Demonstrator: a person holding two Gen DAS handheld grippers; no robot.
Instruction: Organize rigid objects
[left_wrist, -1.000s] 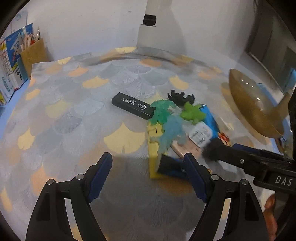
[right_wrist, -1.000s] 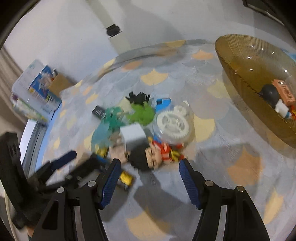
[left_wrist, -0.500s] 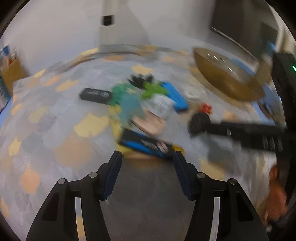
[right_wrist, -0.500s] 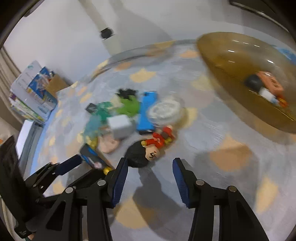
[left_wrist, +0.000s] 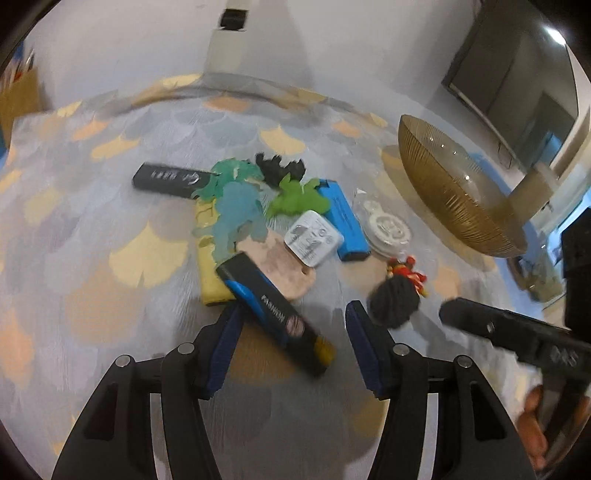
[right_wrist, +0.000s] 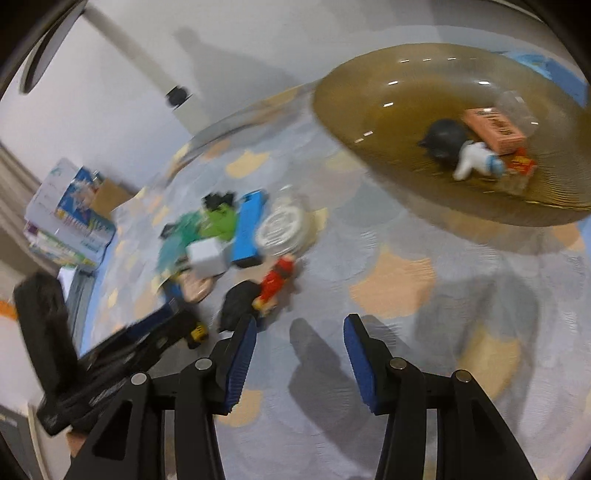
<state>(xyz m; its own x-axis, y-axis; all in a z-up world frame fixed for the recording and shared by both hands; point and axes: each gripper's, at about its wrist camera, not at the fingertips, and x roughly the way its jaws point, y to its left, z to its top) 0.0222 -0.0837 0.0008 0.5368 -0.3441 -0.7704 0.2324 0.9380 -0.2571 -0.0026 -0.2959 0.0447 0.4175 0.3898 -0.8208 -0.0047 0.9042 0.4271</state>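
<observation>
Our left claw (left_wrist: 293, 338) has its two blue pads apart, and they have just been closing in around the long black and blue box with a yellow end (left_wrist: 275, 312). The box lies slanted between them, one end resting on the pink flat piece (left_wrist: 286, 264), and we cannot see the pads pressing on it yet. If we squeeze now, the slanted box could twist and slip out, or drag the pink piece along. Our right claw (right_wrist: 299, 350) has just been closing too; its pads are apart with nothing between them. The little doll with black hair and red clothes (right_wrist: 258, 293) lies just past its left pad, so that pad might knock the doll away. The round golden bowl (right_wrist: 388, 92) sits well apart from the pile on the patterned cloth (right_wrist: 391, 280), so a loose hold could drop something on the way.
</observation>
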